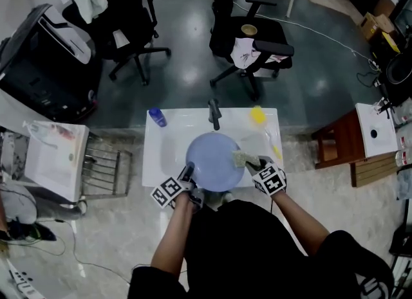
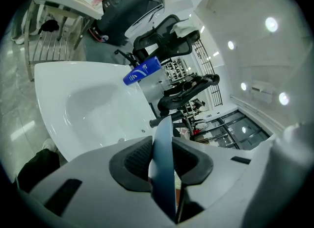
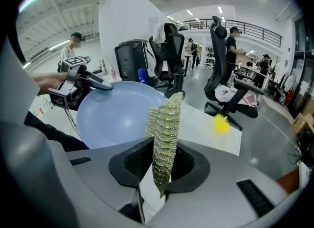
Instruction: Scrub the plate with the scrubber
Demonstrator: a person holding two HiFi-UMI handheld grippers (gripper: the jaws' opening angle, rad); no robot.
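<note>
Light-blue plate (image 1: 212,163) held over the basin of the white sink (image 1: 161,153), just in front of the sink's black faucet (image 1: 214,114). The plate's hollow face is turned toward the right gripper (image 1: 252,163).

Left gripper (image 1: 188,175), at the sink's near edge: the jaws are closed on the plate's near-left rim, with the thin edge pinched between the two dark pads.

Right gripper, over the sink's right half: the jaws are clamped on a metallic mesh scrubber (image 1: 240,157), which stands up between the pads at the plate's right rim. Whether scrubber and plate touch cannot be told.

A blue bottle (image 1: 157,117) lies on the sink's back-left corner and a yellow fuzzy object (image 1: 257,114) sits on its back-right corner. Black office chairs (image 1: 251,40) stand on the floor beyond the sink.
</note>
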